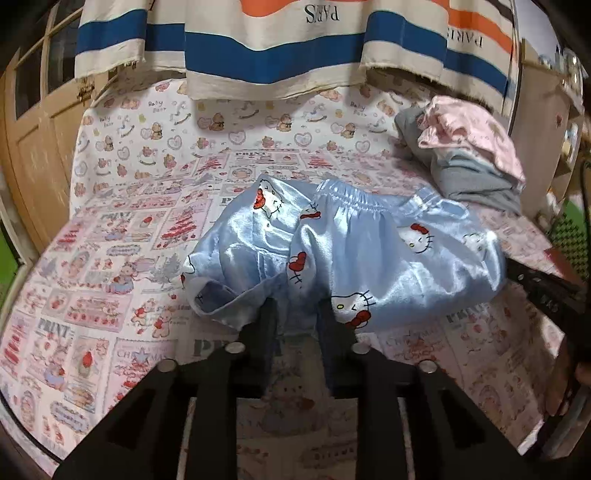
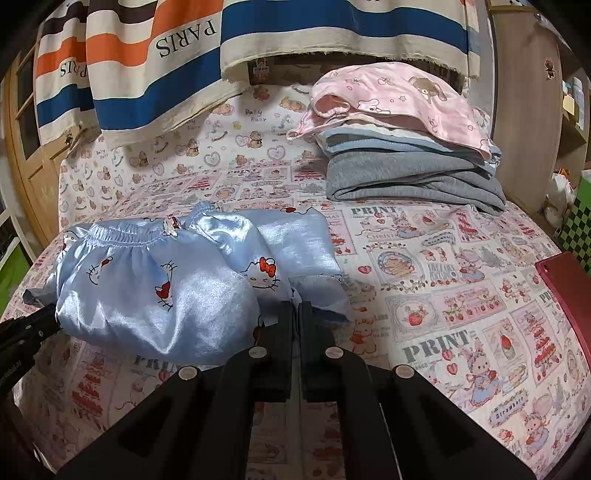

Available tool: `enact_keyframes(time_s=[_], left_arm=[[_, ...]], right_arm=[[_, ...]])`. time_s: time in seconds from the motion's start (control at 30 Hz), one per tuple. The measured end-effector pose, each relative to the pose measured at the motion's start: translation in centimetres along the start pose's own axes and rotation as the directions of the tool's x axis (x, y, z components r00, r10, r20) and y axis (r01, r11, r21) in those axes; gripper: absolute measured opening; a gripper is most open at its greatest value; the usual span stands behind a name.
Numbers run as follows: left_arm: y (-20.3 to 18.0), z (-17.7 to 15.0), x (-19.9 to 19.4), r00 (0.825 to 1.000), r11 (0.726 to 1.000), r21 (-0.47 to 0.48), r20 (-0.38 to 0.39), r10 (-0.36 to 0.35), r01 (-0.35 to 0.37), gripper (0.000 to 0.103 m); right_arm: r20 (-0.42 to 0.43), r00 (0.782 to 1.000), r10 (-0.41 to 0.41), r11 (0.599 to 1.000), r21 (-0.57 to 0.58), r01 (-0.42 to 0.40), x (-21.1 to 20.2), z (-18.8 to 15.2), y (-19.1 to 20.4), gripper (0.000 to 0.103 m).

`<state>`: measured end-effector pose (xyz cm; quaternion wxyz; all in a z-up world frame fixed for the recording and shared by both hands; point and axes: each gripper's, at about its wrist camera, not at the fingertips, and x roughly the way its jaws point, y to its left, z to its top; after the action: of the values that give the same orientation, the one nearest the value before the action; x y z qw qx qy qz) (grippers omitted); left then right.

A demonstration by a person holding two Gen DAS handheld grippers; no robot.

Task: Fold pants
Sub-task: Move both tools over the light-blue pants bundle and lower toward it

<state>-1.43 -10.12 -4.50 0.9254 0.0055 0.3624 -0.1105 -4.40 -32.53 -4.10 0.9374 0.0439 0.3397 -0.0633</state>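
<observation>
Left wrist view: the left gripper point(image 1: 295, 314) is parted around the one blue satin pants' point(image 1: 369, 251) hem; the right gripper point(image 2: 295, 314) is clamped on them.

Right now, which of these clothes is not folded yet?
The shiny blue cat-print pants, crumpled beside the right tongs. The pink and grey garments lie folded in a stack behind.

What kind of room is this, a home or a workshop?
Most likely a home bedroom: a bed sheet with a children's print, a stack of folded clothes on it, and a striped curtain behind.
</observation>
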Motion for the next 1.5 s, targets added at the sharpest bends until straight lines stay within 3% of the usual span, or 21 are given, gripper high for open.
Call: enact_keyframes(time_s=[0.07, 0.13, 0.43, 0.8, 0.93, 1.03, 1.1, 1.17, 1.2, 1.23, 1.33, 1.5], left_arm=[[-0.3, 0.0, 0.1, 1.0, 1.0, 0.011, 0.0, 0.011, -0.011, 0.022], [-0.1, 0.1, 0.1, 1.0, 1.0, 0.01, 0.001, 0.0, 0.0, 0.002], [2.6, 0.5, -3.5, 0.993, 0.997, -0.077, 0.114, 0.033, -0.024, 0.001], [3.2, 0.3, -1.0, 0.991, 0.989, -0.092, 0.056, 0.12, -0.115, 0.001], [3.5, 0.1, -1.8, 0.99, 0.988, -0.101, 0.074, 0.123, -0.115, 0.012], [3.6, 0.2, -4.3, 0.985, 0.991, -0.105, 0.144, 0.094, -0.079, 0.015], [3.5, 0.5, -5.9, 0.982, 0.995, -0.101, 0.184, 0.043, -0.024, 0.021], [3.0, 1.0, -7.0, 0.977, 0.997, -0.071, 0.215, -0.007, 0.022, 0.03], [2.6, 1.3, -7.0, 0.977, 0.999, -0.049, 0.213, -0.007, 0.018, 0.033], [2.1, 1.7, -6.7, 0.98, 1.0, -0.028, 0.199, 0.008, -0.002, 0.033], [1.4, 2.9, -4.6, 0.989, 1.0, -0.005, 0.146, 0.013, -0.012, 0.033], [0.3, 5.9, 0.8, 0.999, 0.998, 0.055, -0.032, -0.022, 0.024, 0.033]], right_arm=[[0.0, 1.0, -0.001, 1.0, -0.001, 0.001, 0.0, 0.0, 0.0, 0.002], [0.004, 1.0, 0.004, 1.0, 0.005, -0.004, 0.0, 0.0, -0.1, 0.002], [0.076, 0.997, -0.01, 0.998, 0.068, 0.005, -1.2, 0.0, -1.0, 0.002], [0.044, 0.999, -0.026, 0.998, 0.059, 0.023, -0.6, 0.1, -0.9, 0.002], [0.034, 0.998, -0.061, 0.997, 0.047, 0.059, -0.5, 0.1, -0.7, 0.002], [0.058, 0.997, -0.049, 0.996, 0.075, 0.045, -1.3, 0.2, -1.3, 0.004], [0.076, 0.997, -0.035, 0.995, 0.094, 0.028, -2.0, 0.5, -1.5, 0.011], [0.111, 0.994, -0.003, 0.995, 0.104, -0.008, -2.9, 1.1, -1.7, 0.029], [0.121, 0.993, 0.014, 0.995, 0.099, -0.026, -3.2, 1.4, -1.5, 0.044], [0.129, 0.991, 0.046, 0.995, 0.077, -0.056, -3.4, 1.9, -1.2, 0.051], [0.084, 0.984, 0.159, 0.987, 0.022, -0.161, -2.4, 3.3, 0.3, 0.051], [-0.041, 0.993, 0.113, 0.987, -0.112, -0.117, 1.5, 5.6, 3.2, 0.051]])
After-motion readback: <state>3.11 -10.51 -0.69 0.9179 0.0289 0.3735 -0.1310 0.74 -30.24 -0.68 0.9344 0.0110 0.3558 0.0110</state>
